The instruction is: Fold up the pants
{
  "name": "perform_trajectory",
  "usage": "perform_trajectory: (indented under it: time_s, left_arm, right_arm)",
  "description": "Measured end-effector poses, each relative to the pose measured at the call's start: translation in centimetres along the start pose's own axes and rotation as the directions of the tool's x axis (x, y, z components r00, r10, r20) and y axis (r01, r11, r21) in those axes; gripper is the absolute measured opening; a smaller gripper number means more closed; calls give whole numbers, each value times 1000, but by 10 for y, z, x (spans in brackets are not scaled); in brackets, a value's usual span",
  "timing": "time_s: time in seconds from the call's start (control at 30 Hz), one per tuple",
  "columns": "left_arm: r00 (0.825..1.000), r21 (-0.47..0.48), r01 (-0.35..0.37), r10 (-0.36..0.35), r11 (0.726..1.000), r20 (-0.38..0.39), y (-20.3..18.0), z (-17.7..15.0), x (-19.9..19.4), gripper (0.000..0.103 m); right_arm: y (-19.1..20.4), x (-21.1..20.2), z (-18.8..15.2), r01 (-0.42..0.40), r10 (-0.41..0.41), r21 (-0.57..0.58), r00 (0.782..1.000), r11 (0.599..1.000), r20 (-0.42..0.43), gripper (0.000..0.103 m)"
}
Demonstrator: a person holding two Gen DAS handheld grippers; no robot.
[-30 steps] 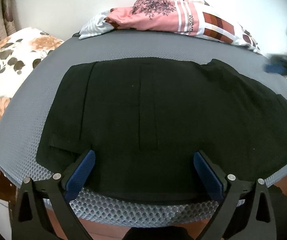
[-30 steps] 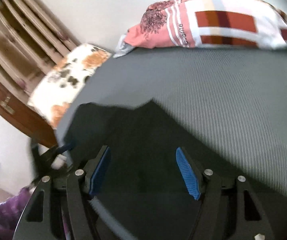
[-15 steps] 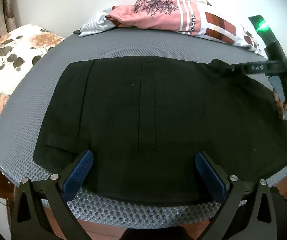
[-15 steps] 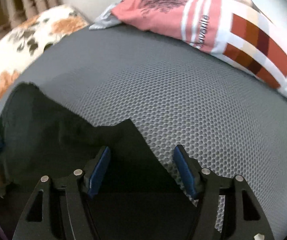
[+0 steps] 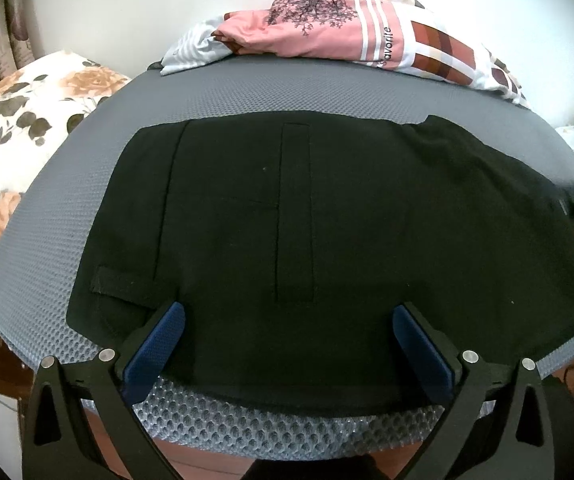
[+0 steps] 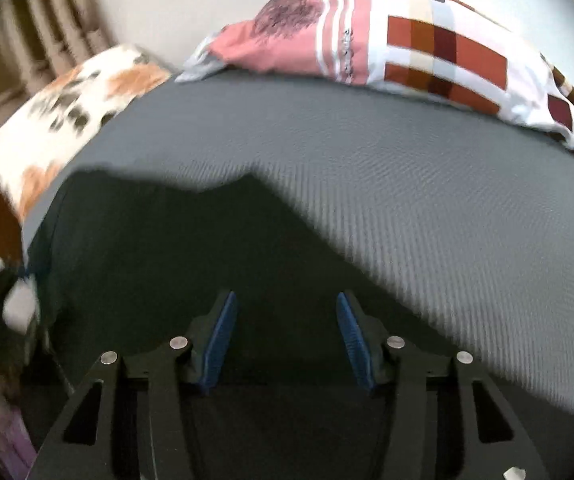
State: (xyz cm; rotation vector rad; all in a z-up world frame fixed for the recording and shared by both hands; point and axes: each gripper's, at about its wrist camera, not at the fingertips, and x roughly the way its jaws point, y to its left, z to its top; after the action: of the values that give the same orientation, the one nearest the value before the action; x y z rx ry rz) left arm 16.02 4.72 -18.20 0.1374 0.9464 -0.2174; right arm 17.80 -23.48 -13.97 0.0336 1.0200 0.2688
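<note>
Your left tool (image 5: 287,344) sits low at the near edge of the bed (image 5: 247,96), fingers spread wide, released, straddling the near hem of the pants (image 5: 295,216) without gripping. Your right tool (image 6: 283,332) hovers over the dark cloth (image 6: 191,264), view blurred; fingers apart, nothing between them. Pants lie flat on the grey mattress, long axis running left to right across your left view, waistband end to the left, legs trailing off right. Patterned pillow (image 5: 359,28) at far edge; floral pillow (image 5: 19,128) left.
</note>
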Motion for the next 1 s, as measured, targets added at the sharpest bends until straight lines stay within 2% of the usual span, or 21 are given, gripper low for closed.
perform_trajectory:
  time_s: [0.07, 0.1, 0.17, 0.27, 0.3, 0.37, 0.4, 0.47, 0.53, 0.57, 0.6, 0.7, 0.73, 0.8, 0.87, 1.0]
  left_arm:
    - [1000, 2, -1, 1, 1000, 1, 0, 0, 1, 103]
    - [1000, 3, -2, 2, 1000, 1, 0, 0, 1, 103]
    - [1000, 4, -1, 1, 1000, 0, -1, 0, 1, 103]
    - [1000, 8, -2, 2, 1000, -1, -2, -1, 1, 103]
    - [1000, 9, 0, 0, 1000, -1, -2, -2, 1, 103]
    - [1000, 12, -1, 1, 1000, -2, -2, -2, 2, 103]
    - [1000, 13, -1, 1, 1000, -2, -2, -2, 2, 103]
    - [1000, 13, -2, 2, 1000, -2, -2, -2, 2, 103]
    - [1000, 13, -1, 1, 1000, -1, -2, -2, 2, 103]
    - [1000, 13, -1, 1, 1000, -1, -2, -2, 2, 103]
    - [1000, 13, -2, 2, 1000, -1, -1, -2, 2, 103]
    - [1000, 13, -2, 2, 1000, -1, 0, -1, 2, 103]
    - [1000, 12, -2, 2, 1000, -1, 0, -1, 2, 103]
    - [1000, 8, -5, 5, 1000, -1, 1, 0, 2, 103]
    - [1000, 4, -10, 10, 1000, -1, 1, 0, 3, 103]
    - [1000, -5, -19, 19, 1000, 1, 0, 1, 3, 103]
  right_arm:
    - [-15, -11, -30, 51, -51, 23, 998, 998, -26, 48]
    - [-27, -21, -43, 53, -53, 46, 999, 998, -8, 48]
    - [-63, -47, -73, 96, -96, 128, 995, 987, -5, 47]
    - [-129, -85, -117, 93, -105, 301, 994, 949, 23, 45]
    - [-153, -101, -137, 109, -128, 369, 991, 923, 28, 43]
    - [-191, -127, -169, 91, -133, 484, 990, 870, 53, 43]
    - [-213, -143, -192, 73, -136, 553, 988, 830, 73, 43]
    - [-241, -168, -225, 68, -162, 630, 982, 773, 93, 43]
    - [-274, -195, -260, 82, -220, 711, 970, 698, 104, 43]
    - [-289, -208, -277, 66, -235, 756, 965, 652, 118, 43]
    - [-304, -221, -291, 41, -250, 795, 958, 605, 141, 38]
    - [-335, -254, -327, -21, -312, 875, 930, 485, 195, 45]
    - [-346, -263, -342, -99, -305, 897, 920, 430, 247, 46]
    - [-356, -268, -364, -234, -270, 901, 900, 365, 343, 48]
    - [-360, -265, -380, -313, -237, 895, 888, 319, 395, 48]
    - [-362, -259, -394, -407, -206, 863, 855, 301, 475, 49]
